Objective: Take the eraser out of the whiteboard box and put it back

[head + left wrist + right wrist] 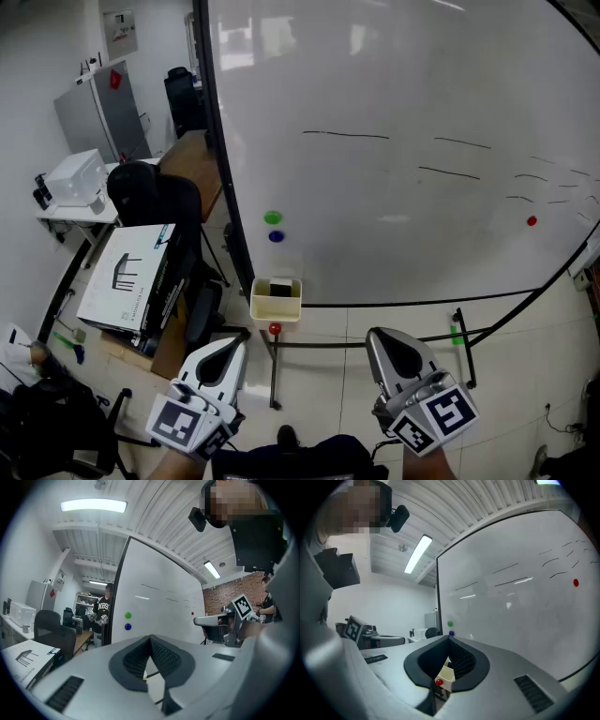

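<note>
The cream whiteboard box (277, 302) hangs at the lower left edge of the whiteboard (403, 187), and the dark eraser (279, 288) lies inside it. Both grippers are held low, short of the box and pointing level towards it. My left gripper (228, 345) is below and left of the box, shut and empty; its tips (150, 637) meet. My right gripper (382, 337) is below and right of it, shut with nothing held. In the right gripper view the box (446, 673) shows through the gap under its closed jaws (449, 639), with a red knob (439, 682) beneath.
A green magnet (273, 217), a blue one (276, 236) and a red one (532, 221) stick to the board. The board's stand bars (375, 341) cross the floor ahead. At left are a black office chair (150, 192), a white carton (127, 277) and a person (103, 612).
</note>
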Available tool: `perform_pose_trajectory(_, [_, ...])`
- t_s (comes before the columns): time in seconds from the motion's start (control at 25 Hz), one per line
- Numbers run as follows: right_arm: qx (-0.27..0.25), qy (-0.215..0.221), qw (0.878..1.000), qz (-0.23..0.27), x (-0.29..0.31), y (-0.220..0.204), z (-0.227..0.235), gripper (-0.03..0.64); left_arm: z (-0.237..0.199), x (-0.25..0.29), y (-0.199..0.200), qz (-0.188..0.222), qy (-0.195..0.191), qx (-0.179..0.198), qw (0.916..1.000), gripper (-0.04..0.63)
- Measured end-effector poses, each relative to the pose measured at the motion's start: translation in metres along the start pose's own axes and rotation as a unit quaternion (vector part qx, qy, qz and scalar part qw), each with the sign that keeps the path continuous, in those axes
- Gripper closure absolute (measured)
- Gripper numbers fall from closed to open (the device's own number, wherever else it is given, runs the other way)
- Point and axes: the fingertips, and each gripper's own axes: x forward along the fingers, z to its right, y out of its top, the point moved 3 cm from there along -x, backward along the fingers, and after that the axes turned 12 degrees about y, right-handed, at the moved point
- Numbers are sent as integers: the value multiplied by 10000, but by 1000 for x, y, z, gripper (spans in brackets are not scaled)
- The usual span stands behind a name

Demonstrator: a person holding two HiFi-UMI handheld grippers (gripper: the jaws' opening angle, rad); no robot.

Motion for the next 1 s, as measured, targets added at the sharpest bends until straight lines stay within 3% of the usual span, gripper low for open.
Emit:
perform_pose_trajectory(0.44, [28, 638, 9978, -177, 91, -11, 58, 597, -40, 76, 5, 19, 389, 8, 9992, 575])
perform_pose_trajectory(0.64, [243, 736, 9967, -224, 125, -20, 61, 555, -63, 92, 10, -34, 463, 33, 9989, 575])
perform_pose_trajectory(0.84, [291, 457, 9982, -256, 156, -33, 59, 553, -96, 106, 8, -52, 221, 92, 9997, 575])
perform_pose_trajectory(1.0, [365, 28, 9990, -246, 194, -47, 53, 469, -144, 117, 4, -60, -70, 36, 10000, 575])
